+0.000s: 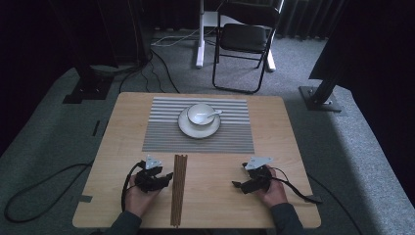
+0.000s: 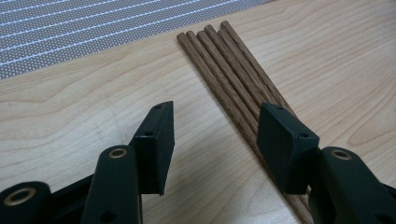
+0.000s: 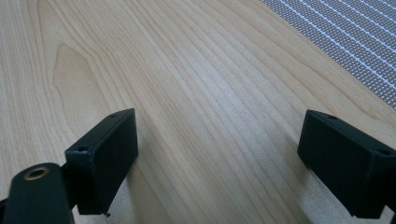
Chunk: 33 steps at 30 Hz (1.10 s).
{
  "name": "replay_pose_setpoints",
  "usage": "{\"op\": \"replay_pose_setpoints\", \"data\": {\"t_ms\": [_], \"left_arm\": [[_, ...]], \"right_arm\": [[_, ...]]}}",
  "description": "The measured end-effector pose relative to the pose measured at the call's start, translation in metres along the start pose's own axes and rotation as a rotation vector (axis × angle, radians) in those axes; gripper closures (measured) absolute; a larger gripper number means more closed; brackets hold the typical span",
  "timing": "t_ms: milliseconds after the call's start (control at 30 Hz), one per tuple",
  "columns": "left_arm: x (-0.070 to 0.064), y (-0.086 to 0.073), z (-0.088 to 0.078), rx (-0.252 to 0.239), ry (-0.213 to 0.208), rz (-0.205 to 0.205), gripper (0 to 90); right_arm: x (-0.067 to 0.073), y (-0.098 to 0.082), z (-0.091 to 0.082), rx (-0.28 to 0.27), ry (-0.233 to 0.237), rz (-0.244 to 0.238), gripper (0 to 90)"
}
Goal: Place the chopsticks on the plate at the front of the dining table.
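High view: pale wooden table on grey carpet, dark curtains behind, a black folding chair and black stand feet beyond the far edge. Grey striped placemat at mid-table, bearing a white saucer with a bowl and white spoon. Bundle of brown wooden chopsticks lying lengthwise at the near edge, just beside the left gripper. Right gripper well apart from them, low over bare wood.

Left gripper view: jaws spread wide, gripping nothing; four or five chopsticks side by side, passing under the right-hand jaw, placemat corner above.

Right gripper view: jaws spread wide over bare wood grain, placemat edge at upper right.
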State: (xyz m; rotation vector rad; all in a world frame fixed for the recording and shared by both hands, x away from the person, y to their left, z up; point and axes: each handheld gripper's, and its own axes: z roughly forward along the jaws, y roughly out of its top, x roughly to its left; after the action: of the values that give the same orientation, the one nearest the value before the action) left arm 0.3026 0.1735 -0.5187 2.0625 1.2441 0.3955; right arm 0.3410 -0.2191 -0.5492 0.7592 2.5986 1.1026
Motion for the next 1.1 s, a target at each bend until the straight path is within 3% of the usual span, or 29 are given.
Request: {"op": "replay_pose_setpoints", "data": {"t_ms": [600,1100], "left_arm": [[-0.009,-0.002,0.007,0.031,-0.016,0.032,47.8],[-0.011,-0.003,0.011,0.059,0.002,0.043,48.1]], "right_arm": [[0.0,0.0,0.0,0.0,0.0,0.0,11.5],[0.0,0.0,0.0,0.0,0.0,0.0,11.5]]}}
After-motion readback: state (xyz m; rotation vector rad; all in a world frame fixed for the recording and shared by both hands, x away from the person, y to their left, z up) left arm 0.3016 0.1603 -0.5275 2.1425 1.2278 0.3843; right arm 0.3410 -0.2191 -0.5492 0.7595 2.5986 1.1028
